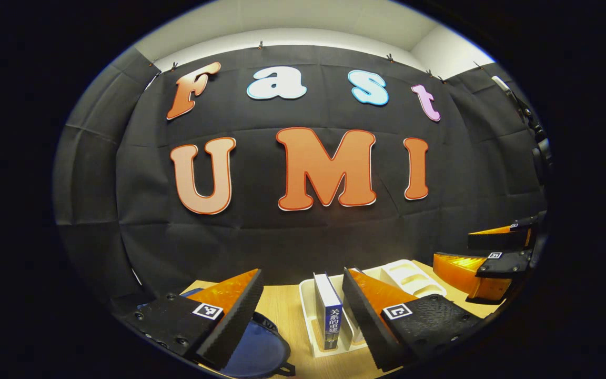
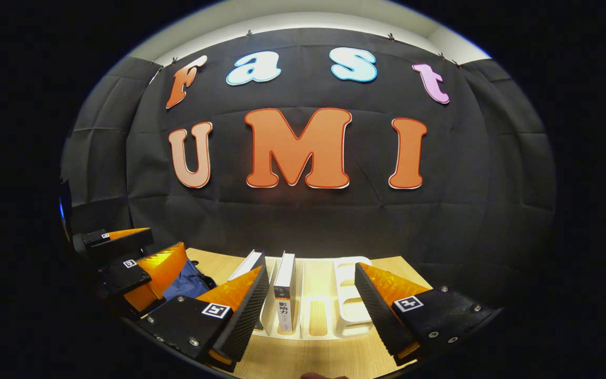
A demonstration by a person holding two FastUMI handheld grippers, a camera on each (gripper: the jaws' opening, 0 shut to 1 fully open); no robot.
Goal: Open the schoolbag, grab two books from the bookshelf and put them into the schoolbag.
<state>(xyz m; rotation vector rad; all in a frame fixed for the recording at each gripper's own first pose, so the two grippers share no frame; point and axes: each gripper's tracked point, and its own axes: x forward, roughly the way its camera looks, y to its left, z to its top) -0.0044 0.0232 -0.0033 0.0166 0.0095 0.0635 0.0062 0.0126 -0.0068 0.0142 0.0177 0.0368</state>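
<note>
In the left gripper view my left gripper (image 1: pixel 303 305) is open above the table, with the blue schoolbag (image 1: pixel 258 350) low between its fingers and a blue-spined book (image 1: pixel 329 318) upright in the white bookshelf (image 1: pixel 308 316). The right gripper (image 1: pixel 492 263) hangs at the far right there. In the right gripper view my right gripper (image 2: pixel 311 300) is open in front of the white bookshelf (image 2: pixel 353 300), where a white-spined book (image 2: pixel 283 300) stands beside a second book (image 2: pixel 248 263) leaning to its left. The left gripper (image 2: pixel 134 263) hovers at the left over the blue schoolbag (image 2: pixel 187 284).
The light wooden table (image 1: pixel 282 310) carries the bag and the shelf, and shows again in the right gripper view (image 2: pixel 308 358). The shelf's right-hand slots (image 2: pixel 350 284) hold nothing. Black cloth walls close the booth behind and at both sides.
</note>
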